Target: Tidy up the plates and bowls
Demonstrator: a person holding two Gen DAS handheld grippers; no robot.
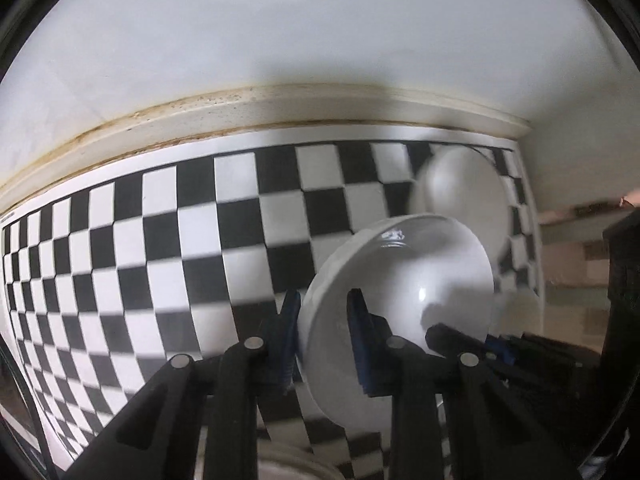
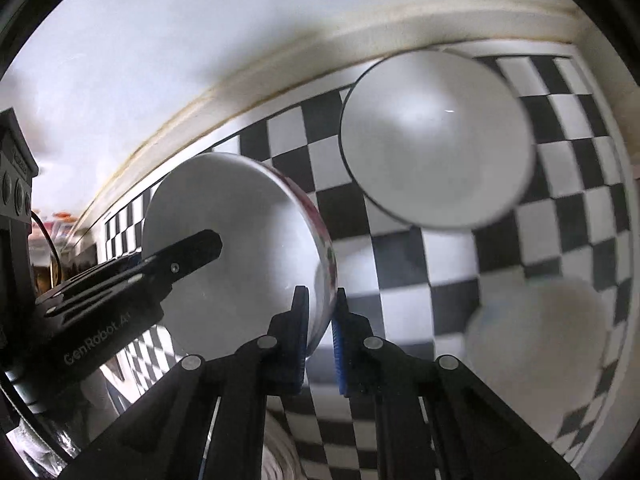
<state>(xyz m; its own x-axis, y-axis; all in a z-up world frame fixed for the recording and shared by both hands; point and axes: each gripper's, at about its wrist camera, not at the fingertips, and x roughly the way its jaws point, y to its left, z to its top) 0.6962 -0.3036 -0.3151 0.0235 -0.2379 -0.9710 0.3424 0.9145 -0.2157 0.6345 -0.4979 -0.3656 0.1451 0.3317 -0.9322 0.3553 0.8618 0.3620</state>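
Note:
One white bowl is held tilted above the checkered surface by both grippers. My left gripper is shut on its near rim, one finger outside, one inside. My right gripper is shut on the opposite rim of the same bowl, which has a red pattern on its outside. The left gripper's finger shows inside the bowl in the right wrist view. A second white bowl sits on the surface behind; it also shows in the left wrist view.
The black-and-white checkered mat runs to a stained cream wall edge. A blurred white dish lies at the right. Another pale rim shows under my left gripper. A dark box stands at the left.

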